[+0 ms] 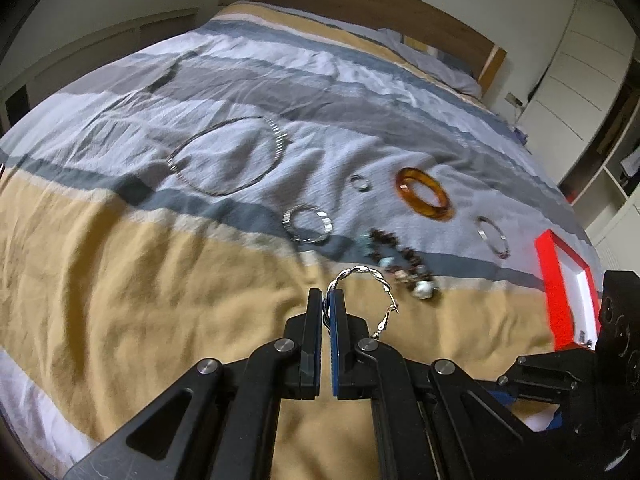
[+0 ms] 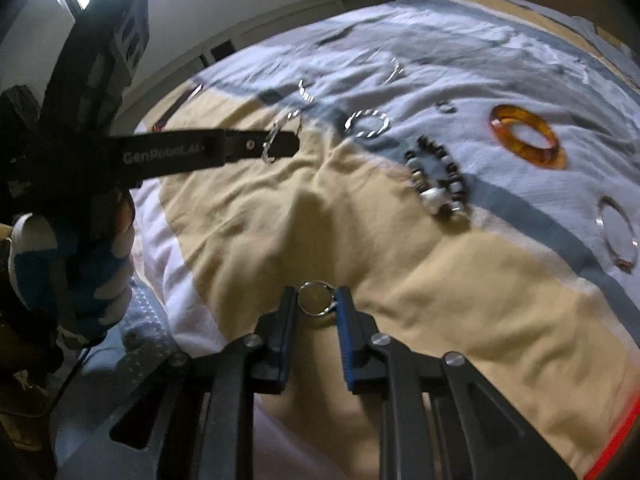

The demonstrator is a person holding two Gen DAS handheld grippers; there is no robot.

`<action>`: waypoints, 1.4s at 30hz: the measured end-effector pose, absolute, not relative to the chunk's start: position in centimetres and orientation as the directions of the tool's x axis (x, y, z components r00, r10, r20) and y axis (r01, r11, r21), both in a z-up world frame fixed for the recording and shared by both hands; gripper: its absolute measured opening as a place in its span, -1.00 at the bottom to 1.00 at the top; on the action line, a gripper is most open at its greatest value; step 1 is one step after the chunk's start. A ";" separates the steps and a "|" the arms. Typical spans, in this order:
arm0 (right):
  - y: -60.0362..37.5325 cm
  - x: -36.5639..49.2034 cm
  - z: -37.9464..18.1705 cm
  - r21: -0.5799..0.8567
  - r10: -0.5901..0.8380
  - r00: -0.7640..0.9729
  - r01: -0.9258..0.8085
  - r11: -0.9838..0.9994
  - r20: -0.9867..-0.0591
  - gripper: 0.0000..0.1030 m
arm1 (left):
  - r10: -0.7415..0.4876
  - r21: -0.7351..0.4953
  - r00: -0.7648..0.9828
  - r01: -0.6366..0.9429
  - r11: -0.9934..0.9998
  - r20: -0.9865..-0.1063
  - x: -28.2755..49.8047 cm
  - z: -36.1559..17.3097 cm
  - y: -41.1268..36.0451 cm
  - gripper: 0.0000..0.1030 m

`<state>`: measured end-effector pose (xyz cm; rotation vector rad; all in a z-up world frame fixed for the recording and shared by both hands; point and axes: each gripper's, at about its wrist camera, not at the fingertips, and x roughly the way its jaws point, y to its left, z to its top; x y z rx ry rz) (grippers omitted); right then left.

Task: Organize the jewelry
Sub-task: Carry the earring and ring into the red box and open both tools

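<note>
A small silver ring (image 2: 316, 299) is being pinched across its rim by the right gripper (image 2: 318, 300), prob. for lifting off the bedspread (image 2: 360, 240). A twisted hoop earring (image 1: 362, 280) is being clamped edge-on in the left gripper (image 1: 326, 300), w/ beaded bracelet (image 1: 400, 264) just beyond and amber bangle (image 1: 426, 196) further ahead.

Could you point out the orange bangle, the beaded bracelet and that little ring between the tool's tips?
Orange bangle (image 1: 425, 194): left wrist view, on its near rim.
Beaded bracelet (image 2: 438, 178): right wrist view, on the dark beads.
Small ring (image 2: 316, 298): right wrist view, on its band between the right tool's tips.
</note>
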<state>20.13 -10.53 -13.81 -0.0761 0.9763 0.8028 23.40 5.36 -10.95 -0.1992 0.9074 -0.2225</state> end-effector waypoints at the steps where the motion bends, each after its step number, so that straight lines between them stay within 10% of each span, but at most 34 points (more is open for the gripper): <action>1: -11.2 20.0 -13.3 0.283 0.572 0.323 -0.627 0.726 -0.754 -0.64 | -0.286 -0.269 0.595 0.119 0.956 -0.751 23.3 -10.6 4.8 -0.94; 22: -41.8 16.3 -11.4 0.139 0.105 0.630 0.005 0.990 -0.770 -0.64 | -0.611 -0.314 0.372 0.608 0.729 -0.699 25.8 -7.9 -25.8 -0.94; 42: -45.1 16.9 -15.9 -0.004 -0.021 0.541 0.031 1.000 -0.840 -0.60 | -0.430 -0.092 0.352 0.677 0.731 -0.831 29.0 -14.7 -36.8 -0.90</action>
